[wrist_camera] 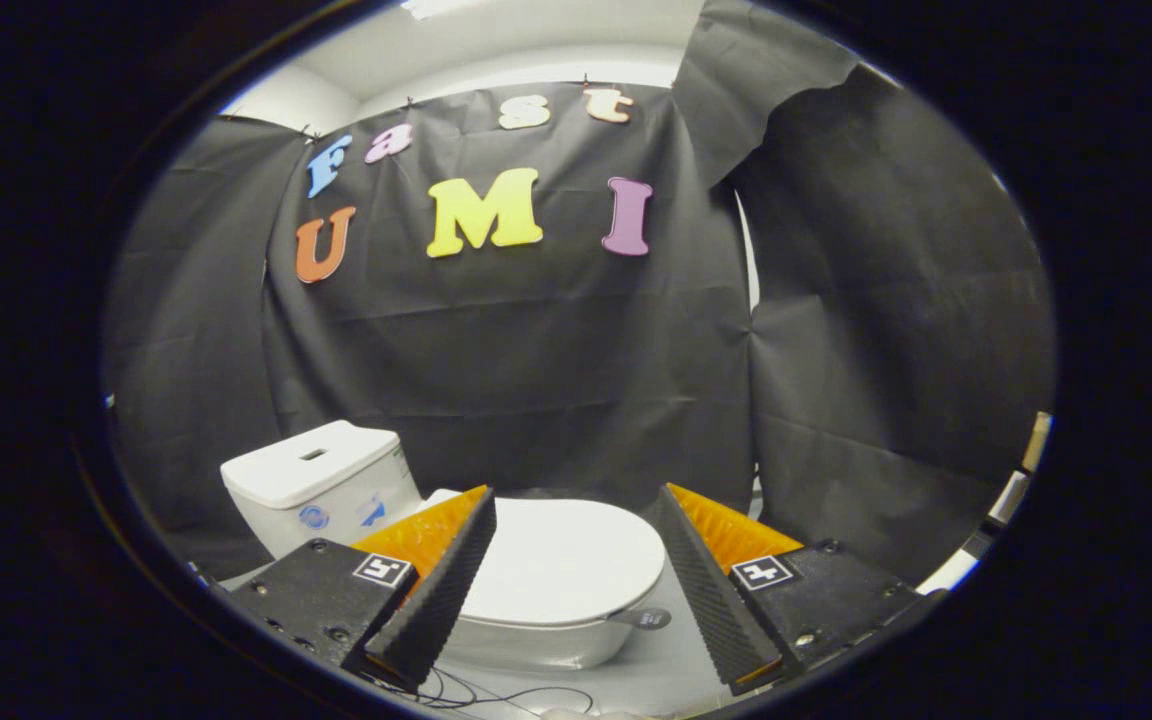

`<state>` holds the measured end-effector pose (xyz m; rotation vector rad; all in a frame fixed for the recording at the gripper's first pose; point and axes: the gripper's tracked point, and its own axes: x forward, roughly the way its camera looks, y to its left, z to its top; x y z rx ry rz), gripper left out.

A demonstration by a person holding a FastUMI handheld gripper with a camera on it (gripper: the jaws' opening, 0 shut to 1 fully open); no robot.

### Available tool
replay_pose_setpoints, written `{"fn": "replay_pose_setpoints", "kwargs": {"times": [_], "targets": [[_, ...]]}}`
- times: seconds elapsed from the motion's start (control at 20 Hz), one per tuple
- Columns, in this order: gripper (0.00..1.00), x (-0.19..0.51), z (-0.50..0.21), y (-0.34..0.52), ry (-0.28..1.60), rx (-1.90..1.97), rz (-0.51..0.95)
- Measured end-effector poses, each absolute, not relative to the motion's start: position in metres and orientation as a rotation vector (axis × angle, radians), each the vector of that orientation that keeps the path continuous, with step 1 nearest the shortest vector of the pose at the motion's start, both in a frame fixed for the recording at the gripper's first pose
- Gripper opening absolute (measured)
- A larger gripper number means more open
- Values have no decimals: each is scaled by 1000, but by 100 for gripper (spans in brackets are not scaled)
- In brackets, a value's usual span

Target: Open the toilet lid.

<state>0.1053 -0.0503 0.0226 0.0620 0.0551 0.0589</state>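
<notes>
I see the gripper point(576, 505) with its two fingers spread wide apart and nothing held between them. Each finger point(436, 590) has a black ribbed pad on its inner face and an orange body behind. A square black-and-white marker point(382, 569) sits on the left finger block, and a matching one sits on the right block; neither carries readable text.

Thin dark cables point(476, 692) lie on the pale floor point(666, 660) just below the fingers. The floor strip between the bowl and the right finger is open.

The toilet lid point(561, 565) lies in the gap between the fingers, just ahead of them, shut flat on the white bowl point(536, 645). A small grey tab point(648, 618) sticks out from the lid's rim on the side nearest the right finger. It bears small print that I cannot read.

Beyond the left finger stands the white tank point(321, 485), with a slot in its top and blue stickers on its front, too blurred to read.

Black cloth point(536, 370) closes the space behind and to both sides. A narrow bright gap shows at a seam to the right.
</notes>
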Motion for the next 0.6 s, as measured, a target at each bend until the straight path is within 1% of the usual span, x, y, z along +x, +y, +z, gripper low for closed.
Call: {"fn": "replay_pose_setpoints", "kwargs": {"times": [0.3,0.6], "targets": [[100,158,-3,-90,156,254,73],[99,201,-60,-119,311,449,100]]}}
